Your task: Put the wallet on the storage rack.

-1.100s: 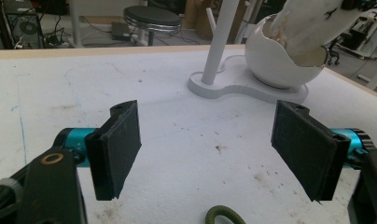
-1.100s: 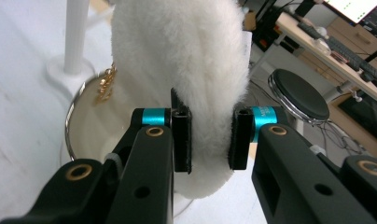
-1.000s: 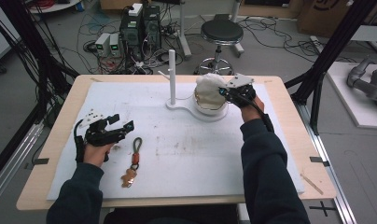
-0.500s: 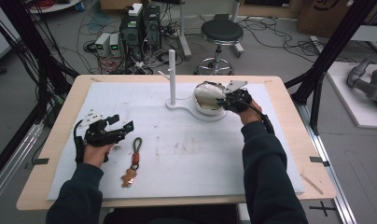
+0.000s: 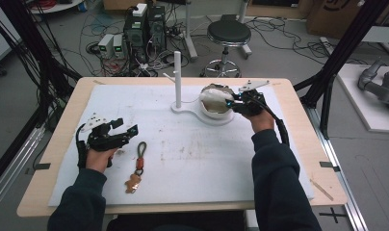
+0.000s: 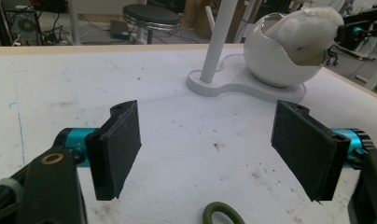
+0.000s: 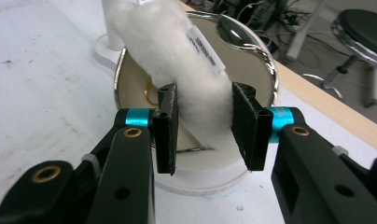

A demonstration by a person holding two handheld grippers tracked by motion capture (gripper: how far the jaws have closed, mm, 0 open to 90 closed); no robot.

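A white egg-shaped bowl [image 5: 213,111] with a gilt rim [image 7: 266,74] sits on a white base [image 5: 202,119] beside an upright post [image 5: 177,77]. A white fluffy toy [image 5: 213,96] with a sewn label [image 7: 206,51] lies across the bowl's opening, partly inside it. My right gripper [image 5: 233,102] is at the bowl's right side, shut on this toy [image 7: 177,56], which bulges between the pads. My left gripper [image 5: 130,132] rests low at the table's left, open with nothing in it [image 6: 205,149]. A key ring with a green cord loop [image 5: 137,166] lies just to its right.
A white mat [image 5: 192,159] covers most of the wooden table [image 5: 308,144]. Beyond the far edge stand a black stool [image 5: 228,33] and electronics with cables [image 5: 144,33]. A black frame leg [image 5: 337,57] rises at the right.
The right gripper has shifted slightly left and down with the fluffy toy, which now sits lower in the bowl's opening. The left gripper has stayed put.
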